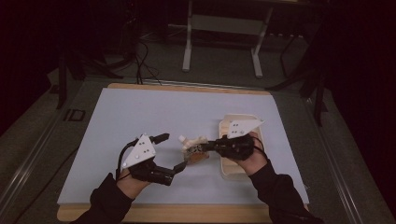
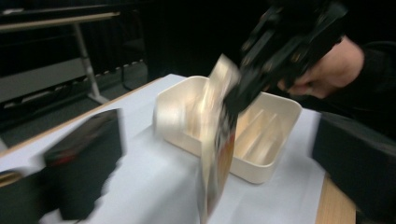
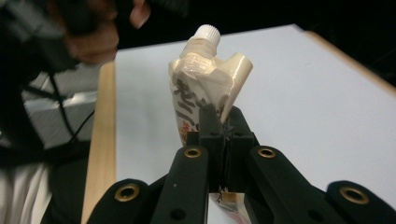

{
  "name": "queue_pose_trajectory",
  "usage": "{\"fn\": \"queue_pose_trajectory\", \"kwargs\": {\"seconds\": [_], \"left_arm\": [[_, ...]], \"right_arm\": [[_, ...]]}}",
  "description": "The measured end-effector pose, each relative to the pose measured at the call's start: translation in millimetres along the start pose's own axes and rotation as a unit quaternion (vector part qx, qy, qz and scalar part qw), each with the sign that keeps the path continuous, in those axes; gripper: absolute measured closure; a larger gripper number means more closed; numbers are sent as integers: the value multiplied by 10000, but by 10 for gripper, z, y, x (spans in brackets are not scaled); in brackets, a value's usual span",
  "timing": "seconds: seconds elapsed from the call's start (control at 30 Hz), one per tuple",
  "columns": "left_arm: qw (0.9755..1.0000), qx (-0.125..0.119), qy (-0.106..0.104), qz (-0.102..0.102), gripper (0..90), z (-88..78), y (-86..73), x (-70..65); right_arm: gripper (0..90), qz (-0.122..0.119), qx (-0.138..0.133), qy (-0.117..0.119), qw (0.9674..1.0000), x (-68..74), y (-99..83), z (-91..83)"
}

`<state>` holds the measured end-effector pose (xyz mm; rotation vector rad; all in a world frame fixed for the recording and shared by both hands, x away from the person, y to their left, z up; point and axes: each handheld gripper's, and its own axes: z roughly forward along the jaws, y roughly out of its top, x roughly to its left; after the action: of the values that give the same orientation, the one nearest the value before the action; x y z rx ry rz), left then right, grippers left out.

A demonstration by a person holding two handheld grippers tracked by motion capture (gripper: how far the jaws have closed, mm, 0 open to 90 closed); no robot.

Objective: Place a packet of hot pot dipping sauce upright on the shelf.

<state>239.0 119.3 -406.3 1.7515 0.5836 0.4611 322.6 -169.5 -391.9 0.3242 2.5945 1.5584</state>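
A wooden table (image 1: 187,212) carries a large pale lavender rectangular mat (image 1: 154,116) that covers almost all of its top, leaving a strip of bare wood along the near edge. On the right part of the mat sits a cream-coloured rectangular plastic tray (image 1: 229,170) with rounded corners; the left gripper view shows its raised walls and a ridged floor (image 2: 261,135). Just to the left of that tray, lifted clear of the mat, is a soft cream pouch with a white screw cap and dark and orange printing (image 1: 195,148), seen edge-on and hanging downward in the left gripper view (image 2: 217,154) and standing cap-up in the right gripper view (image 3: 205,88). The right gripper (image 1: 210,145), held in the person's right hand over the tray, has its black jaws pressed together on the lower edge of the pouch, pinching the folded film between the pads (image 3: 224,135), so the pouch hangs from that grip alone. The left gripper (image 1: 170,151), held in the left hand near the front of the mat, stands with its jaws spread wide, one jaw pointing toward the pouch from below and the other up and away; nothing lies between them, and the pouch is close to its lower jaw without touching it.
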Motion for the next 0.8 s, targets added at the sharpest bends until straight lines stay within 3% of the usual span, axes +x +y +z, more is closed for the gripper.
{"fn": "queue_pose_trajectory", "kwargs": {"seconds": [0.1, 0.17, 0.3, 0.33, 0.5, 0.6, 0.8], "left_arm": [[9997, -73, -22, -251, 5, -88, -111, 54], [9996, -99, 12, -280, 5, -110, -146, 63], [9995, -52, 103, -307, 5, -160, -295, 70], [9995, -44, 120, -302, 5, -167, -335, 69], [9992, -46, 238, -308, 5, -193, -504, 53], [9993, -43, 325, -204, 5, -196, -560, 39], [9990, -6, 316, -316, 5, -158, -642, 62]], "right_arm": [[891, 38, -158, -134, 9998, -44, 90, -116], [891, 68, -273, -251, 9993, -81, 142, -188], [891, 107, -363, -494, 9981, -138, 205, -290], [891, 114, -410, -675, 9968, -179, 233, -346], [891, 192, -459, -888, 9948, -279, 253, -456], [891, 264, -507, -1079, 9925, -377, 243, -577], [891, 347, -535, -1356, 9887, -506, 186, -735]]}}
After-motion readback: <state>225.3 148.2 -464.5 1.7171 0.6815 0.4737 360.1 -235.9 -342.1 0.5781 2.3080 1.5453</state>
